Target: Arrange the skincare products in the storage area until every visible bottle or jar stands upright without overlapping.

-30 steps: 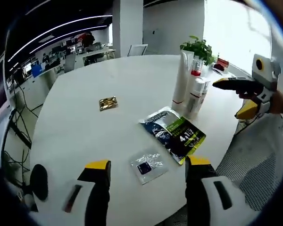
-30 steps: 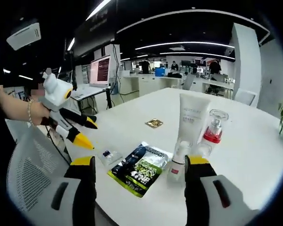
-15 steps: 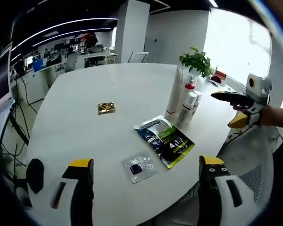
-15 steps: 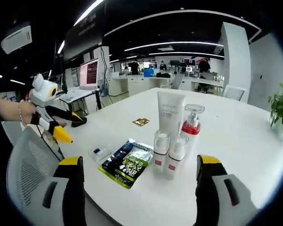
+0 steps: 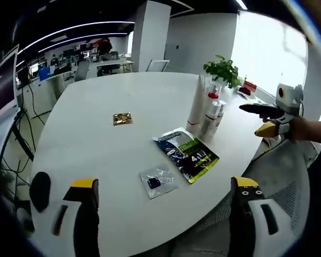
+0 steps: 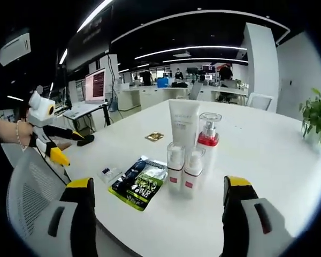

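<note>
We held both hand-held grippers wide and empty, well short of four upright white plastic bottles on the round white table.

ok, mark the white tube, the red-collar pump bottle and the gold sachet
white tube (image 6: 183, 122), right gripper view, middle of its body
pump bottle (image 6: 207, 140), right gripper view, on the red collar
gold sachet (image 5: 122, 118), left gripper view, centre of the packet
</note>
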A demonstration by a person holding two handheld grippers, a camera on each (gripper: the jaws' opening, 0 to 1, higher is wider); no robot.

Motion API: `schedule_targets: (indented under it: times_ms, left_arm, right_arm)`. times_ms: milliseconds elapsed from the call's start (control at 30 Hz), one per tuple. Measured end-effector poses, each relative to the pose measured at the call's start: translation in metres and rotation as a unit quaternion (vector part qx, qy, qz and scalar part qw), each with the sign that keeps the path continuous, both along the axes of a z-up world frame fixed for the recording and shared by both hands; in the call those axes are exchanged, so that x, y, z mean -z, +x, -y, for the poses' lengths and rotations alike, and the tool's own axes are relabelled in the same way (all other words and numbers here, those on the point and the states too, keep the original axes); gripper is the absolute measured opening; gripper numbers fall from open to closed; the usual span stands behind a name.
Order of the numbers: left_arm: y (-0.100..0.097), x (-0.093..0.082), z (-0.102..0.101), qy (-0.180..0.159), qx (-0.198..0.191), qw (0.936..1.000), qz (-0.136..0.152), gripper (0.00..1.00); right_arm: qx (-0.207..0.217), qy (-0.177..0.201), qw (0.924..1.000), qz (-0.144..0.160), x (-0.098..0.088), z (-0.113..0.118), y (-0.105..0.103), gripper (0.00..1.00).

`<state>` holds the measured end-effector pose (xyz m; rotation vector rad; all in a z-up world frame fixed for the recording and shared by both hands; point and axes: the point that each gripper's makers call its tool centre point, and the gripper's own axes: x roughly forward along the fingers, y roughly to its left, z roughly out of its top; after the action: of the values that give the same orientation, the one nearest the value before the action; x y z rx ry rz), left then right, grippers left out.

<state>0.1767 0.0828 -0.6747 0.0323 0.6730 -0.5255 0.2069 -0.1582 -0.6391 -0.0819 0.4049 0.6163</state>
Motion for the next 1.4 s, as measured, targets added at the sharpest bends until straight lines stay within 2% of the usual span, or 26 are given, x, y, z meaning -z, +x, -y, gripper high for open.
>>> schedule_targets:
  times_ms: [200, 433, 667, 967, 1233, 1400]
  left_arm:
    - [0.004, -0.002, -0.001, -0.002, -0.007, 1.0, -0.001, 0.99]
    - [0.008, 0.004, 0.003, 0.008, 0.002, 0.9999, -0.01, 0.99]
    - [0.021, 0.005, 0.0, 0.014, -0.005, 0.9998, -0.015, 0.98]
    - [0.059, -0.001, 0.001, 0.027, -0.001, 0.9995, -0.015, 0.96]
    - [0.098, 0.005, 0.008, 0.045, 0.009, 0.9986, -0.025, 0.94]
    - [0.124, 0.011, 0.005, 0.051, 0.011, 0.9982, -0.031, 0.92]
  right_arm:
    - [-0.001, -0.001, 1.0, -0.002, 0.002, 0.0, 0.0, 1.0]
    - [0.007, 0.002, 1.0, -0.004, 0.002, 0.003, 0.0, 0.99]
    - [0.006, -0.002, 1.0, -0.007, 0.004, 0.001, -0.001, 0.98]
    - [0.014, -0.002, 0.9998, -0.014, 0.007, 0.005, 0.002, 0.99]
    - [0.014, -0.012, 0.9996, -0.02, 0.012, 0.006, 0.001, 0.98]
    - [0.022, -0.011, 0.9994, -0.022, 0.013, 0.009, 0.003, 0.98]
